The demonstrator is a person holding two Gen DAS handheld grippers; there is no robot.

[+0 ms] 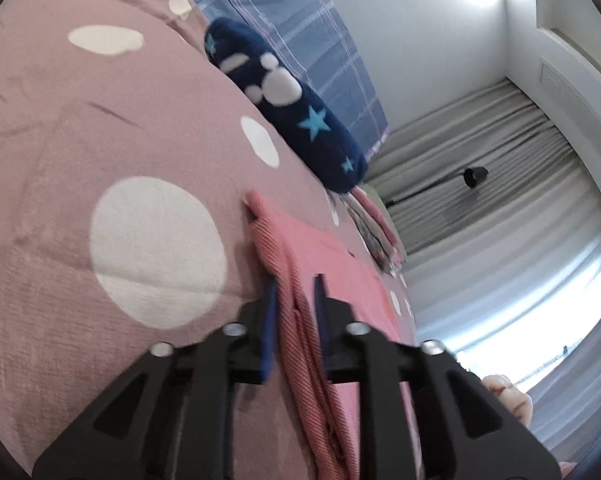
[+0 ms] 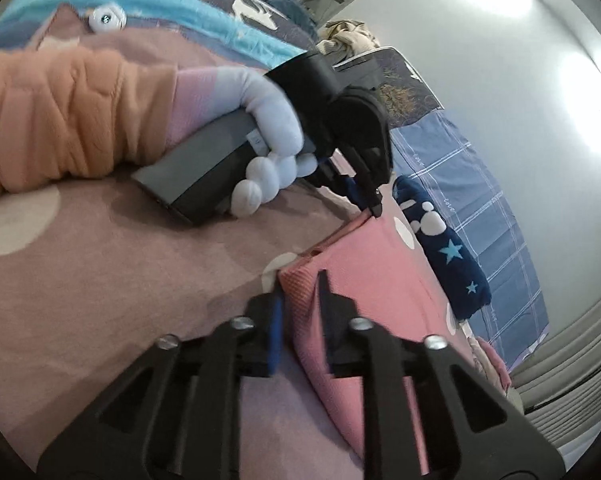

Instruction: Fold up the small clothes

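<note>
A small pink ribbed garment (image 1: 320,256) lies on the mauve bedspread with white dots (image 1: 100,128). My left gripper (image 1: 296,292) is shut on one edge of the garment, cloth bunched between its blue-padded fingers. In the right wrist view the same pink garment (image 2: 364,264) spreads ahead, and my right gripper (image 2: 300,284) is shut on its near corner. The left gripper (image 2: 370,204) also shows there, held by a gloved hand at the garment's far corner.
A navy fleece item with stars and white shapes (image 1: 288,100) lies beyond the garment, beside a blue plaid sheet (image 1: 300,20). More folded clothes (image 1: 374,224) sit at the bed's edge. Grey curtains (image 1: 500,184) hang behind. A blue fuzzy blanket (image 2: 172,12) lies far left.
</note>
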